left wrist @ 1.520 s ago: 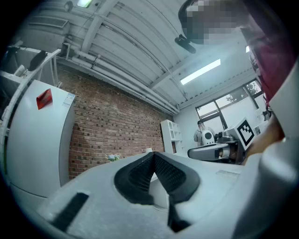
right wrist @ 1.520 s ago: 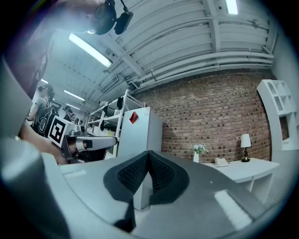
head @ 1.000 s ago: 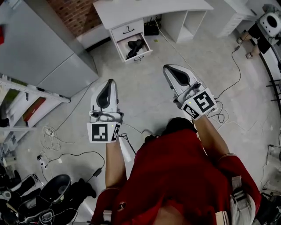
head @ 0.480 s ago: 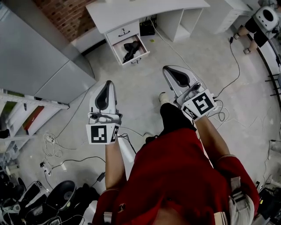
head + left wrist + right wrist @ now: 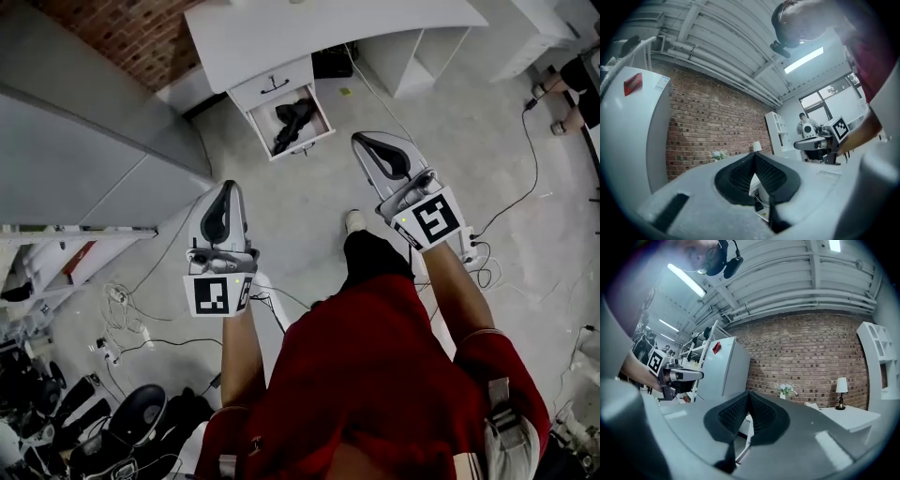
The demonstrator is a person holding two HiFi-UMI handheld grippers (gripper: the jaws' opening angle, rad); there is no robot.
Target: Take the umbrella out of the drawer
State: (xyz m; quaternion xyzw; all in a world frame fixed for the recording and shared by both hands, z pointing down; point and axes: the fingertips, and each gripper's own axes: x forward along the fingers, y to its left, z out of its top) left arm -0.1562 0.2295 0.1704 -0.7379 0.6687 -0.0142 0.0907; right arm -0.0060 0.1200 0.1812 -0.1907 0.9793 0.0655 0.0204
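The white drawer point(image 5: 321, 123) stands pulled out beneath the white desk point(image 5: 319, 37) at the top of the head view. A black folded umbrella point(image 5: 292, 120) lies inside it. My left gripper point(image 5: 228, 185) hangs over the floor, below and left of the drawer and well short of it. Its jaws are shut with nothing between them point(image 5: 753, 155). My right gripper point(image 5: 360, 140) is to the right of the drawer's front corner, also apart from it. Its pads meet with nothing held point(image 5: 749, 393). Both grippers point level toward the brick wall.
A grey cabinet point(image 5: 84, 159) fills the left side. Cables point(image 5: 122, 309) and black gear point(image 5: 122, 422) lie on the floor at lower left, more cable point(image 5: 511, 202) at right. Another person point(image 5: 574, 80) stands at the far right. A small lamp point(image 5: 841, 386) sits on the desk.
The person has stepped forward, a foot now showing on the floor. Both grippers have been carried toward the desk, and the drawer looks larger and nearer. The jaws stayed shut.
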